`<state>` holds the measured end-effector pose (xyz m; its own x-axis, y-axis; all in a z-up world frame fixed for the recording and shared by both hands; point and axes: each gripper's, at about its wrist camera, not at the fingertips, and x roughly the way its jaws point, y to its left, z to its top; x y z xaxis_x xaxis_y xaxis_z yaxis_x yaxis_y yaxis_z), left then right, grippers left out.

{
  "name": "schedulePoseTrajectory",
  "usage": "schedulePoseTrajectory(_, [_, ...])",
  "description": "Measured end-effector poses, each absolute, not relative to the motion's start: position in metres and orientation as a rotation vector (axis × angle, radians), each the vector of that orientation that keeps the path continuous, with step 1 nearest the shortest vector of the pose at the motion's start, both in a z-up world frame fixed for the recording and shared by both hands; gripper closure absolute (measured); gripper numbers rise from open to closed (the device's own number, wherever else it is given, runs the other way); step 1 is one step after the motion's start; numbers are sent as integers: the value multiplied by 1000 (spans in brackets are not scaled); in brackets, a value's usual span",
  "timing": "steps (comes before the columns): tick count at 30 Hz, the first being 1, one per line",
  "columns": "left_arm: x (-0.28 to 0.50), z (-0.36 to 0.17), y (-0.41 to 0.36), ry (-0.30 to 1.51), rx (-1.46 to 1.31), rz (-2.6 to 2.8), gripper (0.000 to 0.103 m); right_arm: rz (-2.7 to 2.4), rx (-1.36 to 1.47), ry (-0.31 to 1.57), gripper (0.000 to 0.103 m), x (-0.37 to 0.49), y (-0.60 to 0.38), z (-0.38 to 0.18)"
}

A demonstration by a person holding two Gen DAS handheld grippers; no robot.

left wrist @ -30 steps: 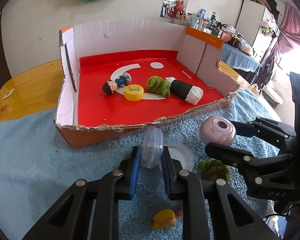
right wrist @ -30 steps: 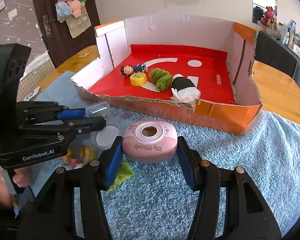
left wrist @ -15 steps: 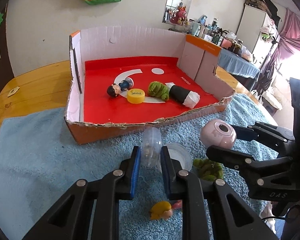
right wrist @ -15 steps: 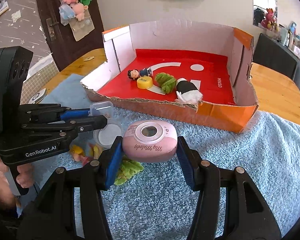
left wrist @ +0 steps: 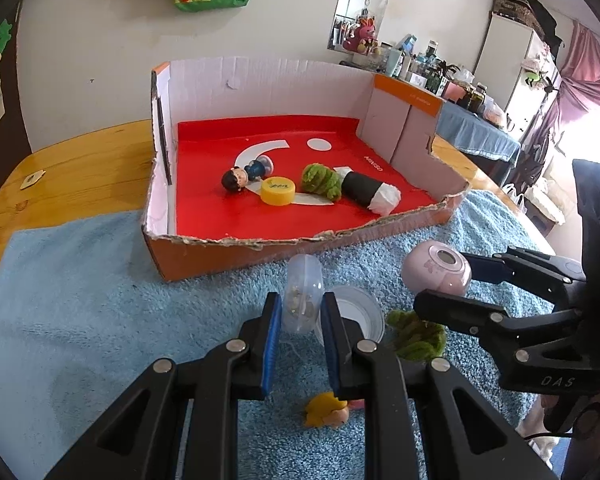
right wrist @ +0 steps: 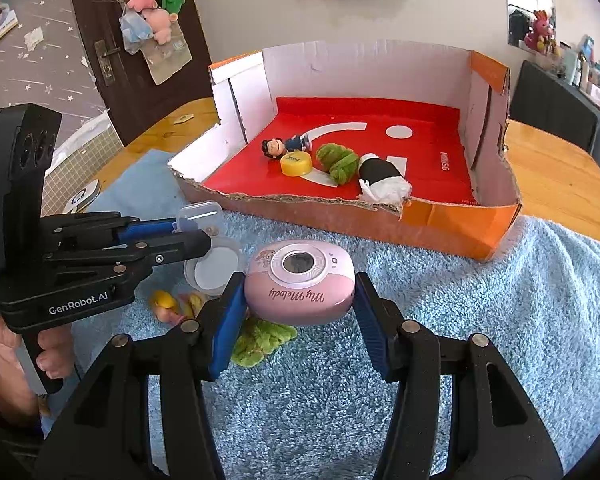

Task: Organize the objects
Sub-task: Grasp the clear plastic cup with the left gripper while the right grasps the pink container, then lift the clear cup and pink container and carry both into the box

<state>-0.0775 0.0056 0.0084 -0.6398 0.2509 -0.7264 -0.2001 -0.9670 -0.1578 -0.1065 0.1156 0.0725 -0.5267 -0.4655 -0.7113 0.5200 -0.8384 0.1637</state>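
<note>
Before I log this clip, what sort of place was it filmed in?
Most likely a lived-in home, perhaps a dining or living room. A wooden table carries a blue towel and a cardboard box of toys, plush toys hang on the dark door, and a cluttered side table stands beyond.

- A wooden table [left wrist: 80, 168] is seen, its top a glossy honey-coloured plank surface.
- The near part of the table is covered by a blue terry towel [left wrist: 100, 300].
- A cut-down cardboard box [left wrist: 220, 256] with a red floor is set across the far edge of the towel; how far it extends onto the bare wood cannot be told.
- A small tan tag [left wrist: 32, 179] is noted on the bare wood, well apart from the towel.
- Directly on the towel are recorded: a round clear lid [right wrist: 216, 268], a green fuzzy piece [right wrist: 260, 340] and a small yellow figure [left wrist: 326, 410].
</note>
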Motion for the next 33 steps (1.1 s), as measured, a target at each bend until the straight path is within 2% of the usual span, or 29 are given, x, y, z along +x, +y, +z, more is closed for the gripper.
schedulePoseTrajectory(23, [-87, 0, -10, -228, -1251, 2579, 82, -2375, 1128, 85, 51, -114, 125, 64])
schedulePoseTrajectory(33, [-85, 3, -9, -199, -1234, 2604, 84, -2379, 1112, 109, 51, -113, 122, 65])
